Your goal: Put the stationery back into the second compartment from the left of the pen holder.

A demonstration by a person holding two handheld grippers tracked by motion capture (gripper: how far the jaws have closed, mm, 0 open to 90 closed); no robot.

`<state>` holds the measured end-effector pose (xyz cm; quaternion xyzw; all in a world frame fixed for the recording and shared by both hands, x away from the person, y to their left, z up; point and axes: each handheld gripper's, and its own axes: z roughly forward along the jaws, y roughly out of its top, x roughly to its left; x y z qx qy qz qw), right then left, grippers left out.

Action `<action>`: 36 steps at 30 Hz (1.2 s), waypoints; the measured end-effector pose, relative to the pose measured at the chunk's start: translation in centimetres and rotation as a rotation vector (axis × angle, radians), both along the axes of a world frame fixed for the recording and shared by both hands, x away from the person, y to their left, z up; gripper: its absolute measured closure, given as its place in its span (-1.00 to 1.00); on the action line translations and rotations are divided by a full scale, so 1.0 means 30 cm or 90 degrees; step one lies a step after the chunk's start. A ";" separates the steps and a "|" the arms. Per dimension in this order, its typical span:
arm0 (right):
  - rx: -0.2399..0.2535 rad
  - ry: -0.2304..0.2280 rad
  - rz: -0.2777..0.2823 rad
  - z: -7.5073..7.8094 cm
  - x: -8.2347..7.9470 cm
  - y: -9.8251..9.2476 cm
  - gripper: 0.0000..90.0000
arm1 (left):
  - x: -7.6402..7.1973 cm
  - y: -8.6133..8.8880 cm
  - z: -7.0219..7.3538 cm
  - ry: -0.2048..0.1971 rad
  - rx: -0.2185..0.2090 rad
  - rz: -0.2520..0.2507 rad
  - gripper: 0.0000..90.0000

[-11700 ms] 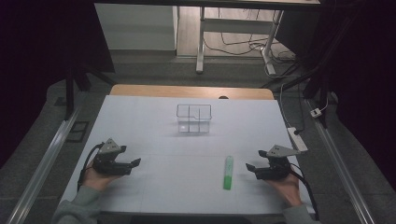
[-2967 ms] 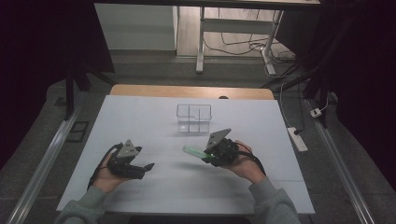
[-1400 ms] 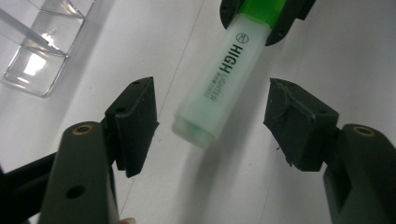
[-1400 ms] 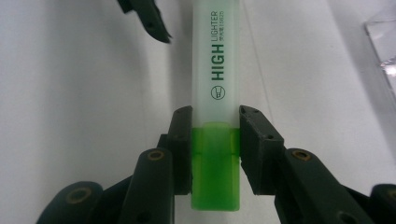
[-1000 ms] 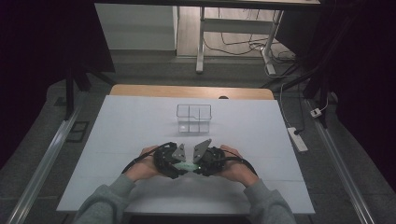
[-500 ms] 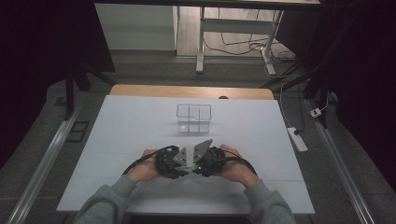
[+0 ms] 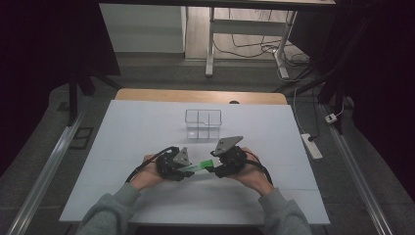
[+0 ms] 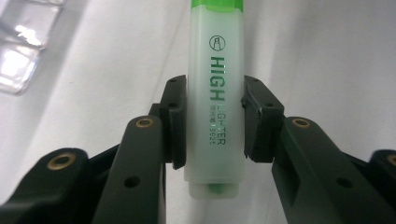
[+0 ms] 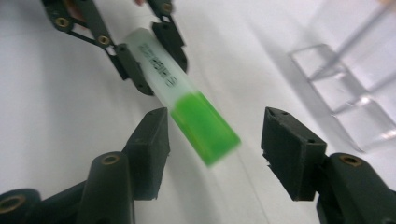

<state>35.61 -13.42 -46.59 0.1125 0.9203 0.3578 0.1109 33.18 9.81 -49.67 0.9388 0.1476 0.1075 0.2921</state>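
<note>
Item: left gripper (image 7: 188,169), jaws clamped on the white barrel of a green highlighter (image 8: 215,100), one pad on each flank of the printed body, as we saw in the left gripper view. Item: right gripper (image 7: 211,168), jaws parted and just then opening, standing clear on either side of the green cap (image 9: 205,128) without pressing it; nothing was held there. Location of the highlighter: lifted between the two hands at the near middle of the white table (image 7: 122,127), bridging the gap from one gripper to the other. Orientation: long axis ran roughly left to right across the table, tilted slightly toward the far right; the cap end pointed right at the right gripper, the butt end sat left inside the left gripper. Beyond, farther off on the table, stood a clear divided holder (image 7: 203,124), empty as far as we could tell. Step, as we judged it: a hand-over, the pen passing from right to left. Next move, in our judgement: the right gripper needed to back off the cap cleanly, leaving the left to carry the pen toward the holder.
</note>
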 end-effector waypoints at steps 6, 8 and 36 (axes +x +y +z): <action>0.035 0.003 -0.054 -0.003 0.010 -0.039 -0.13 | 0.006 0.024 0.009 -0.008 -0.033 0.030 0.44; 0.050 0.009 -0.073 -0.004 0.013 -0.052 -0.14 | 0.008 0.033 0.012 -0.009 -0.046 0.040 0.44; 0.159 0.079 -0.143 -0.046 0.029 -0.084 -0.19 | 0.012 0.058 0.008 -0.026 -0.122 0.094 0.45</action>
